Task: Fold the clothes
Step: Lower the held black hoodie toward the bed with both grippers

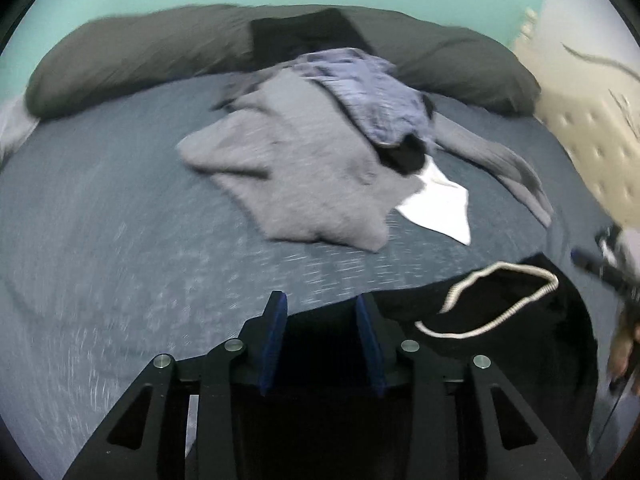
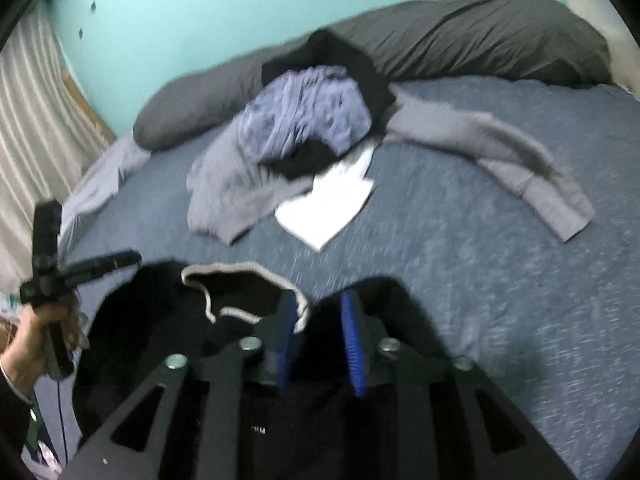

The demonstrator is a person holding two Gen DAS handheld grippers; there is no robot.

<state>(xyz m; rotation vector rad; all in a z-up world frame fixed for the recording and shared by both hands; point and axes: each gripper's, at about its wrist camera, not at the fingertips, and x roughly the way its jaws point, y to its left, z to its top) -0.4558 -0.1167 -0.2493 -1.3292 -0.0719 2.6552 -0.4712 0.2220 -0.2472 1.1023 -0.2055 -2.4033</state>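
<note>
The black garment [image 1: 520, 320] lies on the blue bed cover [image 1: 120, 240], near edge, long axis running between both grippers (white-trimmed neckline [image 2: 240, 280] facing the far clothes pile [image 1: 320, 140]). Left gripper [image 1: 322, 316] and right gripper [image 2: 320, 316]: jaws apart, fabric unclamped between them.

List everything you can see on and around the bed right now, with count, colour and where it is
Black garment with pale trim: one, black, near edge of bed, under both grippers.
Grey sweater: one, grey, mid-bed, sleeve stretched rightward.
Blue-purple garment: one, crumpled on top of the sweater.
White cloth: one, white, beside the sweater's near edge.
Dark pillows: grey, count unclear, along the far wall.
Bedspread: one, blue-grey, covers the bed.
Wall: teal, behind the bed.
Left gripper: black, blue pads, open.
Right gripper: black, blue pads, open.
Hand: one, holding the left gripper's handle.
</note>
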